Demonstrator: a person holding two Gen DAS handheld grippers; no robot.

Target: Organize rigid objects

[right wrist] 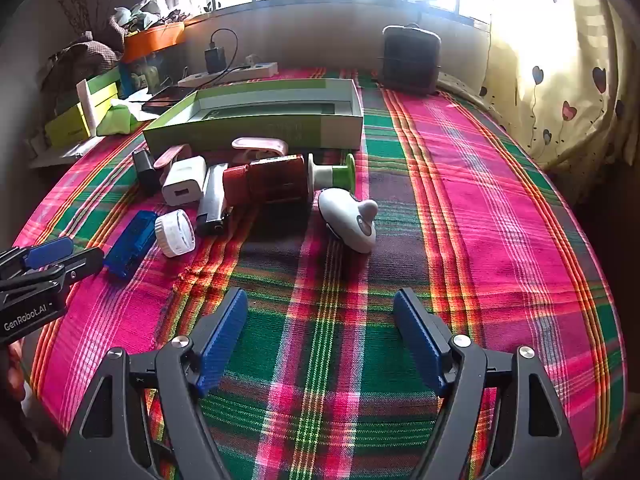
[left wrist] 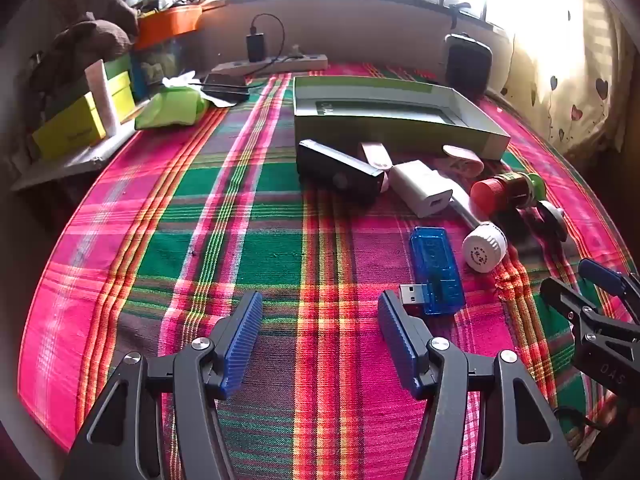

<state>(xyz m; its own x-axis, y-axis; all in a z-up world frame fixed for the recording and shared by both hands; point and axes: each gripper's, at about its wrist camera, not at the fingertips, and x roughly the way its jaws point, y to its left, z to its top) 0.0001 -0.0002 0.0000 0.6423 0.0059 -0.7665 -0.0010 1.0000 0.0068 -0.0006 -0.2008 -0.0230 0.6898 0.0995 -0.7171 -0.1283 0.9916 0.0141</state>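
Note:
Small rigid objects lie clustered on the plaid cloth in front of an open green box [left wrist: 400, 132] [right wrist: 256, 128]. Among them are a blue USB stick [left wrist: 436, 276] [right wrist: 132, 244], a white round cap [left wrist: 484, 248] [right wrist: 176, 232], a white charger [left wrist: 424, 192] [right wrist: 184, 180], a black device [left wrist: 340, 172], a red bottle [left wrist: 504, 192] [right wrist: 264, 184] and a white rounded gadget [right wrist: 352, 220]. My left gripper [left wrist: 320, 308] [right wrist: 82, 252] hovers open just left of the USB stick, nothing between its pads. My right gripper [right wrist: 320, 308] [left wrist: 566, 276] is open over bare cloth, short of the white gadget.
A power strip [left wrist: 272, 64] with a plugged charger lies at the back. Yellow and green boxes [left wrist: 80, 120] and an orange tub [left wrist: 168, 24] crowd the left shelf. A dark speaker-like case [right wrist: 410, 60] stands back right. A heart-patterned curtain [right wrist: 560, 92] hangs on the right.

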